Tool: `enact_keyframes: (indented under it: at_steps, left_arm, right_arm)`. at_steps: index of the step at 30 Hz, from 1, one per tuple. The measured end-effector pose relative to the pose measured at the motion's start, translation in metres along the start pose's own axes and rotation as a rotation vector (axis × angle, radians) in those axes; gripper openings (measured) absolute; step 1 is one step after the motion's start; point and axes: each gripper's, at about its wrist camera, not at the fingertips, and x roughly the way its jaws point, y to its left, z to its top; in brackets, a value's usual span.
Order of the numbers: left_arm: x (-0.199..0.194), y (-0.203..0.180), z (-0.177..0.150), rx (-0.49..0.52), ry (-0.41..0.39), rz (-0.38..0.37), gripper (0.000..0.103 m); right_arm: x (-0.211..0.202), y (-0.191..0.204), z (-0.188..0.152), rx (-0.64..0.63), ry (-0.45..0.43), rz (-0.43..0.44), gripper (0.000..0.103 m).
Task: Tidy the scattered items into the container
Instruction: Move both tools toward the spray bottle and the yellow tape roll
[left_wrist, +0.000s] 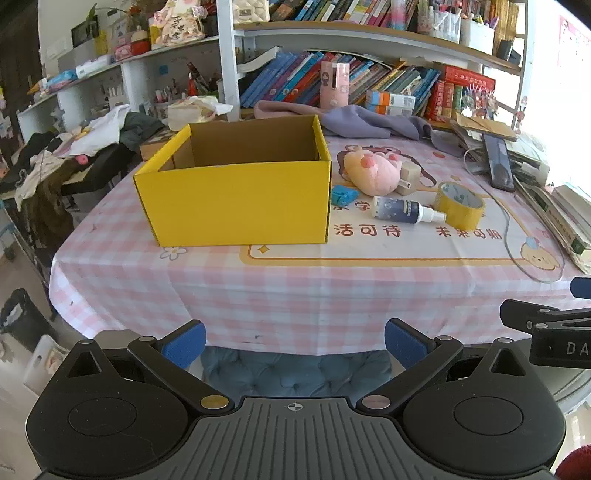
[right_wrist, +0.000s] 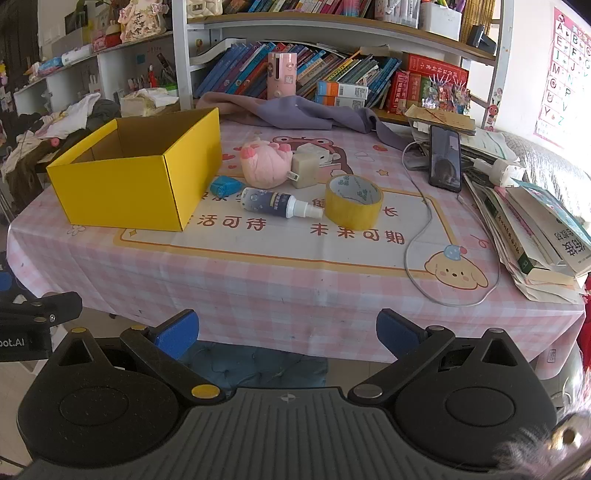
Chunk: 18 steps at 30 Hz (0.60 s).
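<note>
Both grippers held off the table's near edge, jaws wide and empty.
You left the plush (right_wrist: 266, 162), spray bottle (right_wrist: 280, 204), tape roll (right_wrist: 352, 201) and blue item (right_wrist: 224, 186) lying beside the yellow box (right_wrist: 122, 192).

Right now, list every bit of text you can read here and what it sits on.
"活可待" and "未来可期": tablecloth, near the front of its printed panel.
"DA": black body of the right gripper, cut off at the frame edge.
"oot.AI": black body of the left gripper, also cut off.
Alphabet letters "A", "B", "C": wall poster.
Book spines, spray bottle label, tape roll print: too small to read.
</note>
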Motion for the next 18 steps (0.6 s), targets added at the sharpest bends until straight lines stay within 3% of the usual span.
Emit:
enact_keyframes:
  at_steps: [18]
  left_arm:
    - [0.0105, 0.0042, 0.0014, -0.012, 0.028, -0.038, 0.103]
  right_arm:
    - [0.0034, 0.0029, 0.0051, -0.032, 0.014, -0.013, 0.103]
